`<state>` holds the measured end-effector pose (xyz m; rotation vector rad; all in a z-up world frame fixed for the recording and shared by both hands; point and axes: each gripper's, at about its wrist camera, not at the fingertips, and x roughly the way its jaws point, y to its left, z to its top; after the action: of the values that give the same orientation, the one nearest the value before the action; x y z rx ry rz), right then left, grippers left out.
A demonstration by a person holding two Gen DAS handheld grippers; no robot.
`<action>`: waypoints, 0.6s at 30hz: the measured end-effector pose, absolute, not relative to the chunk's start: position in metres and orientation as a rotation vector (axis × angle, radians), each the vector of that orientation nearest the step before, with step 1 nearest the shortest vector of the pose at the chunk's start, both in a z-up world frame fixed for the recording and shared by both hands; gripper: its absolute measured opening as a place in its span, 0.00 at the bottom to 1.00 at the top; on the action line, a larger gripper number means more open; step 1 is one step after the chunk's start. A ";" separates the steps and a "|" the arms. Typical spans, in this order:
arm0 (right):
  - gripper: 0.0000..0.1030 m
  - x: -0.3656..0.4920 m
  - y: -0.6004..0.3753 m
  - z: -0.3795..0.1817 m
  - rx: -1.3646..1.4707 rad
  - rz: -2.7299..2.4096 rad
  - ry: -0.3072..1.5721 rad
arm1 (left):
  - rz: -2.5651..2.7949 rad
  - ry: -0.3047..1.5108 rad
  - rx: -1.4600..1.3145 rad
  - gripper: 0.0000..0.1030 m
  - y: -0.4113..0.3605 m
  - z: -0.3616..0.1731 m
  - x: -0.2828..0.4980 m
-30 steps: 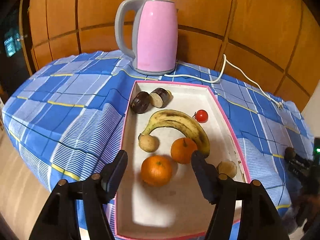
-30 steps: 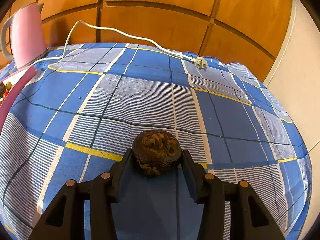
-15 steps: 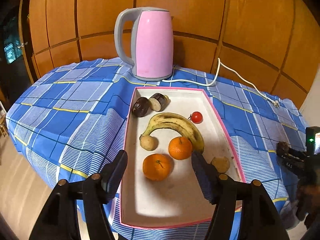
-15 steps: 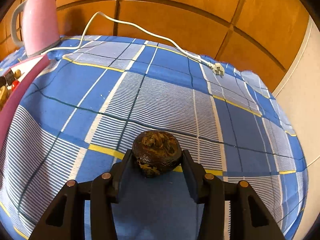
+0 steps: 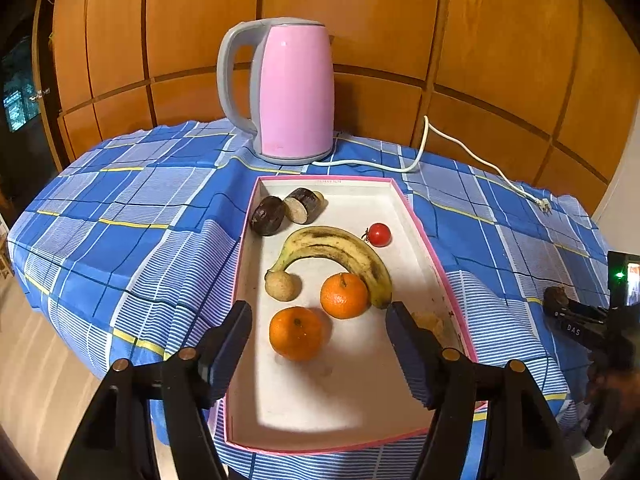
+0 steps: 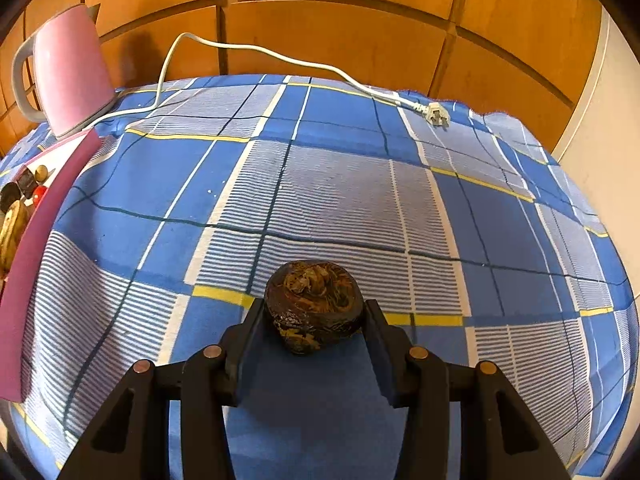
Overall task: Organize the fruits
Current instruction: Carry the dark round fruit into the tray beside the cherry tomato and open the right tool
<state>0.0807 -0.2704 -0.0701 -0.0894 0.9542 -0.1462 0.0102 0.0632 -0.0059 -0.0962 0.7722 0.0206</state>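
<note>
The left gripper [image 5: 319, 316], empty, has just been opening wider and backed off the pink-rimmed tray [image 5: 424, 236]; the right gripper [image 6: 314, 312] still clamps the dark wrinkled fruit [image 6: 314, 306].

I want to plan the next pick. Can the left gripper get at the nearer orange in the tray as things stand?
Probably yes. The left gripper is open and empty, and the nearer orange lies just ahead between its fingers, apart from the other orange, with nothing above it.

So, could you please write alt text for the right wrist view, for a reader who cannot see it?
The right gripper holds a dark, wrinkled round fruit between its fingers, above a blue checked tablecloth. At far left stand a pink kettle and the pink tray's edge; the kettle's white cord lies unplugged.
</note>
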 end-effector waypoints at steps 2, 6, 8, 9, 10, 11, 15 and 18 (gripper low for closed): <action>0.47 0.080 -0.267 -0.069 -0.079 -0.131 0.965 | 0.023 0.776 -0.099 0.68 0.064 -0.007 0.011; 0.47 0.080 -0.257 -0.065 -0.044 -0.079 0.983 | 0.037 0.778 -0.102 0.68 0.068 -0.007 0.011; 0.47 0.080 -0.247 -0.057 -0.047 -0.040 0.968 | 0.042 0.783 -0.108 0.69 0.070 -0.008 0.012; 0.47 0.081 -0.242 -0.054 -0.037 -0.018 0.966 | 0.045 0.785 -0.114 0.69 0.072 -0.008 0.012; 0.47 0.082 -0.235 -0.049 -0.015 0.021 0.966 | 0.049 0.784 -0.117 0.69 0.073 -0.009 0.012; 0.47 0.083 -0.228 -0.046 -0.008 0.053 0.969 | 0.057 0.785 -0.116 0.69 0.075 -0.009 0.012; 0.47 0.090 -0.186 -0.035 -0.020 0.195 0.977 | 0.091 0.792 -0.143 0.69 0.089 -0.011 0.011; 0.47 0.096 -0.155 -0.029 -0.026 0.282 0.975 | 0.127 0.792 -0.159 0.69 0.101 -0.012 0.008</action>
<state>0.0962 -0.1549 -0.0289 -0.0263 0.9754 0.2822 0.0083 0.1011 -0.0118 -0.1591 0.7922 0.1269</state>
